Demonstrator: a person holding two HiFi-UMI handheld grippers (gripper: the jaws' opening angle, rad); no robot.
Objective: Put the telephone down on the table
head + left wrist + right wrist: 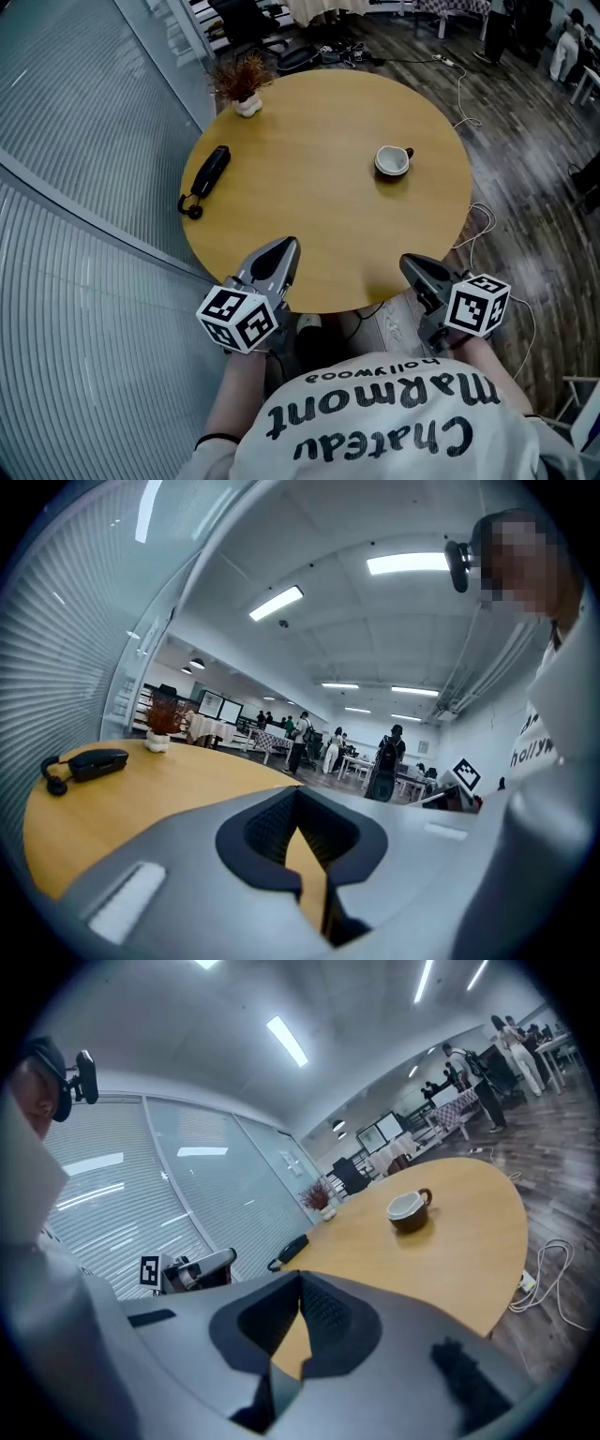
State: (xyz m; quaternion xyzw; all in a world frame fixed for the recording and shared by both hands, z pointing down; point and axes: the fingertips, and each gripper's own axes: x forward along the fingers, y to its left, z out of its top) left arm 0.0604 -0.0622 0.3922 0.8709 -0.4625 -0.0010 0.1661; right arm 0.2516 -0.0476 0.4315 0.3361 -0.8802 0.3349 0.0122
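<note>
Telephone [208,175]: lying flat on the desk [309,225], close to its left rim, with the coiled cord end nearest the edge. Nothing touches it. Potted plant [242,82] beyond it, cup [392,161] well apart to the right.
Left gripper [285,247]: jaws fully together, nothing between them, at the near rim of the desk.
Right gripper [411,266]: jaws likewise closed and empty, just off the near rim.
Judgement: the put-down looks complete. To finish cleanly, keep both grippers clear of the telephone. It sits near the rim, and a nudge or snagged cord could tip it off
</note>
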